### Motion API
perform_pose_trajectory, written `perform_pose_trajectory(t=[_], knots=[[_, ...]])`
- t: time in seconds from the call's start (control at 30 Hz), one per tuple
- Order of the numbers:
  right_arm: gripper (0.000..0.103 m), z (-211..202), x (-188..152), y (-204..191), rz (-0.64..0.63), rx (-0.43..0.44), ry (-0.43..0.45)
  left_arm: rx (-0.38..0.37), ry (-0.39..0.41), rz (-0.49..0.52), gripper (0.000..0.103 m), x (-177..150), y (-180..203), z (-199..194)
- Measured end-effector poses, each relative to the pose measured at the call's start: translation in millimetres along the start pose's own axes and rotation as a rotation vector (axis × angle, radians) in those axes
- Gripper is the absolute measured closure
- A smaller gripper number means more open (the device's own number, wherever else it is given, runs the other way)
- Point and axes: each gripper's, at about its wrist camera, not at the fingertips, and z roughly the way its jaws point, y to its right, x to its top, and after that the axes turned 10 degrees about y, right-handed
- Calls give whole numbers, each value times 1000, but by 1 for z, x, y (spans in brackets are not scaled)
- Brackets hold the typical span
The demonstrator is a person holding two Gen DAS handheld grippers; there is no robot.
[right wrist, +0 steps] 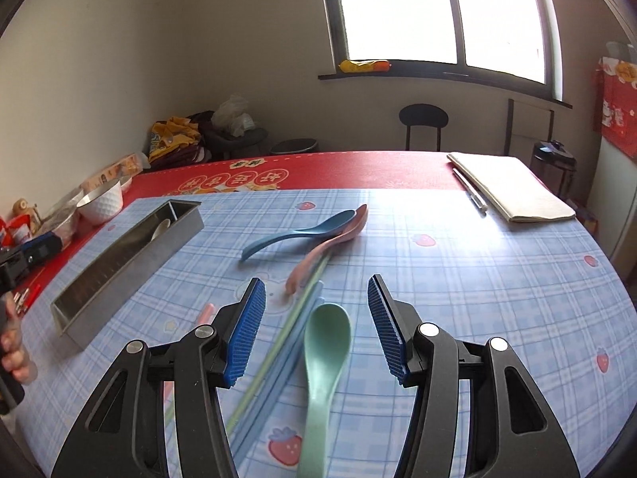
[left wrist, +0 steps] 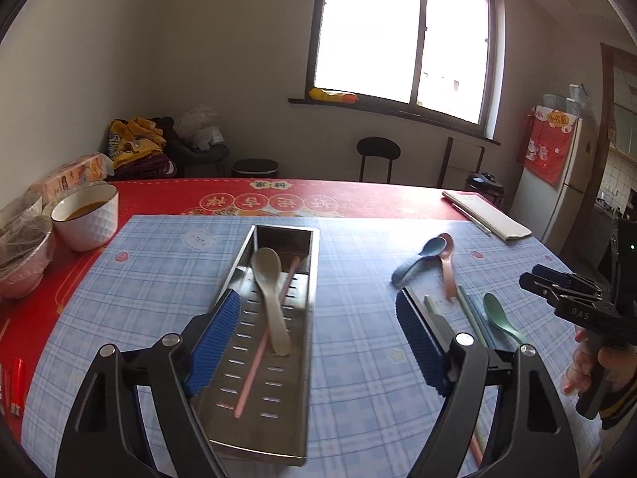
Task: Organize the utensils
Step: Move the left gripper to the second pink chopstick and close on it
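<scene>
The table (right wrist: 398,167) has a red cloth with a blue plaid mat (right wrist: 477,271) on top. One metal tray (left wrist: 278,318) sits on the mat toward the table's left edge, and it holds one cream spoon (left wrist: 268,279) and one pink chopstick (left wrist: 262,342), lying lengthwise side by side.

A folded cloth (right wrist: 513,191) lies near the far right corner with a pen (right wrist: 471,193) just beside it. Near the left edge there's one white bowl (left wrist: 85,215), plus a couple of covered bowls I can't make out well.

Loose on the mat, I count three spoons: one blue spoon (right wrist: 298,233) and one pink spoon (right wrist: 326,245) with their bowls touching, and one green spoon (right wrist: 324,358) closer to the near edge. Beside the green spoon there's one green chopstick (right wrist: 278,342) and what looks like two blue chopsticks (right wrist: 278,374) (hard to separate). One more pink chopstick (right wrist: 205,312) peeks out by the right gripper's left finger.

Left gripper (left wrist: 318,326) hovers over the near end of the tray, jaws spread wide, nothing in them. Right gripper (right wrist: 316,330) hangs low over the green spoon, jaws also wide apart, with the spoon's bowl between the fingers but not touching the pads.
</scene>
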Motion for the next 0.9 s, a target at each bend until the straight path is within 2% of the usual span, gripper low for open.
perform_pose_trajectory(t=[0.07,0.13,0.17,0.2,0.27,0.37,0.47,0.67,0.9], knots=[[50,-3,-3,7,-1,-5,20,-45,-54,18,32,-10,25,6],[50,-5,-7,15,15,-5,37,-82,-106,45,43,-22,47,15],[50,-4,-9,18,28,-6,37,-92,-133,54,54,-28,55,20],[50,-4,-12,20,37,-8,27,-102,-161,53,61,-33,61,25],[50,-4,-15,23,50,-3,17,-133,-207,36,65,-40,70,33],[50,-8,-16,26,71,34,44,-134,-254,37,68,-48,78,45],[50,-9,-17,30,92,48,41,-143,-298,50,88,-56,86,55],[50,-13,-18,27,99,64,57,-153,-372,38,89,-68,94,71],[50,-15,-18,25,90,70,63,-131,-399,69,91,-77,96,75]])
